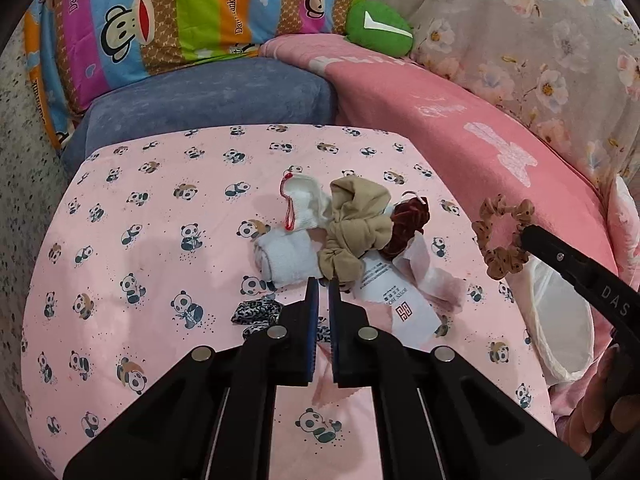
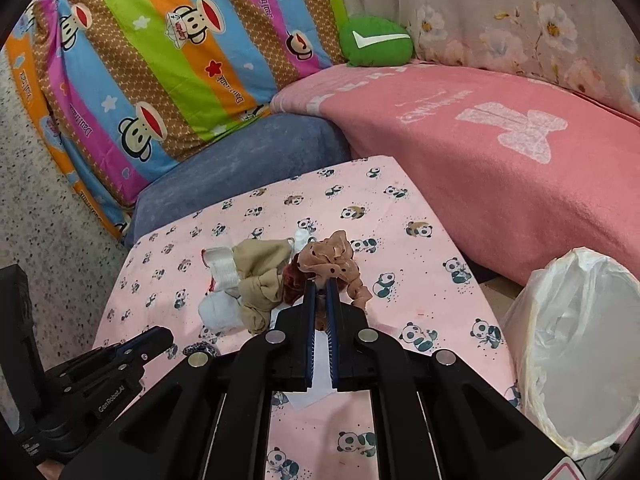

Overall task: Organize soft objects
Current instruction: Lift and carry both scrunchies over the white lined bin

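- Two grippers are working over the panda-print counter [image 1: 160, 240], and both are standing closed: the left gripper [image 1: 323, 286] is pinching a leopard-print scrunchie [image 1: 256, 314] low at the near edge of the pile, though whether the fabric is truly clamped between the pads is hard to tell, while the right gripper [image 2: 320, 286] is clamping a tan dotted scrunchie [image 2: 336, 258] and holding it above the cloth.
- One white-lined bin [image 2: 580, 344] is standing just beside the counter on the right, and nothing is showing inside it, so by my judgement the sorting is only beginning.
- Four scrunchies are counting up in all: the leopard one, the dotted one in the right gripper, a beige scrunchie [image 1: 352, 232] and a dark red velvet scrunchie [image 1: 408, 220], the last two lying touching in the heap.
- Two white socks [image 1: 292, 256] are lying at the left of the heap, one with red stitching.
- One printed paper slip [image 1: 400, 296] and some crumpled pinkish tissue [image 1: 436, 276] are lying under the right side of the pile.
- Most of the heap is waiting untouched, so nearly everything is remaining to be done.
- One striped cartoon pillow [image 1: 180, 20], one green cushion [image 1: 380, 28] and one pink blanket [image 2: 500, 140] are sitting beyond the counter.
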Motion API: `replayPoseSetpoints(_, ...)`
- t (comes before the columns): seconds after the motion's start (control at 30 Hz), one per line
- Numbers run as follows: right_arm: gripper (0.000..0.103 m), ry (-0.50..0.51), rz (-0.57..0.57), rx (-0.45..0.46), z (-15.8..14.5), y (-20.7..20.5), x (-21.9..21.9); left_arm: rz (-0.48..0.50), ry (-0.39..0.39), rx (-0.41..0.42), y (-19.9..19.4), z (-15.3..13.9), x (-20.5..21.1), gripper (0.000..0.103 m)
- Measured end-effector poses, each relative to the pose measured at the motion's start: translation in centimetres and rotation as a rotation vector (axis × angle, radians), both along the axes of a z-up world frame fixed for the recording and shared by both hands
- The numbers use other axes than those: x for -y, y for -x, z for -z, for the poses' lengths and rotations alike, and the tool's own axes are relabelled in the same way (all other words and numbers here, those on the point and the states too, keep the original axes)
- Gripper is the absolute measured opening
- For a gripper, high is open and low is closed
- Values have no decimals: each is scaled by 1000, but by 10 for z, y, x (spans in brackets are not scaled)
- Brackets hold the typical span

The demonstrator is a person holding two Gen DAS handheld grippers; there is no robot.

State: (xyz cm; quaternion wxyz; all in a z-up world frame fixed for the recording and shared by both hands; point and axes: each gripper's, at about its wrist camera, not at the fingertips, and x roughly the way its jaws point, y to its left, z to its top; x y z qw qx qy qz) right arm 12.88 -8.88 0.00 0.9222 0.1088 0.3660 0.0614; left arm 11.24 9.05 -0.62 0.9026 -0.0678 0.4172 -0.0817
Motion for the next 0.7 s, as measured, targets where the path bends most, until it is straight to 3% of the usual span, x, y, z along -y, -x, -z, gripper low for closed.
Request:
replayPoseSetpoints(0.17,7,-5,15,9,-9,15,11,-46,-9,-82,-2,15,-11,9)
replayPoseSetpoints(0.27,7,-15,18,-6,-5,21,15,-81,-6,-120,0,30,-20,30)
replayPoseSetpoints(0.33,7,-18,19,-17,0,24,16,-104,-17,-131,-2,38,-25,53)
replayPoseSetpoints(0.5,7,-25,15,-40,10,23,14,-128,-4,-165,-9,52,-32,78)
replayPoseSetpoints(0.7,7,-18,1,-59,18,17,6,-171,43,-218,-18,72,-41,77)
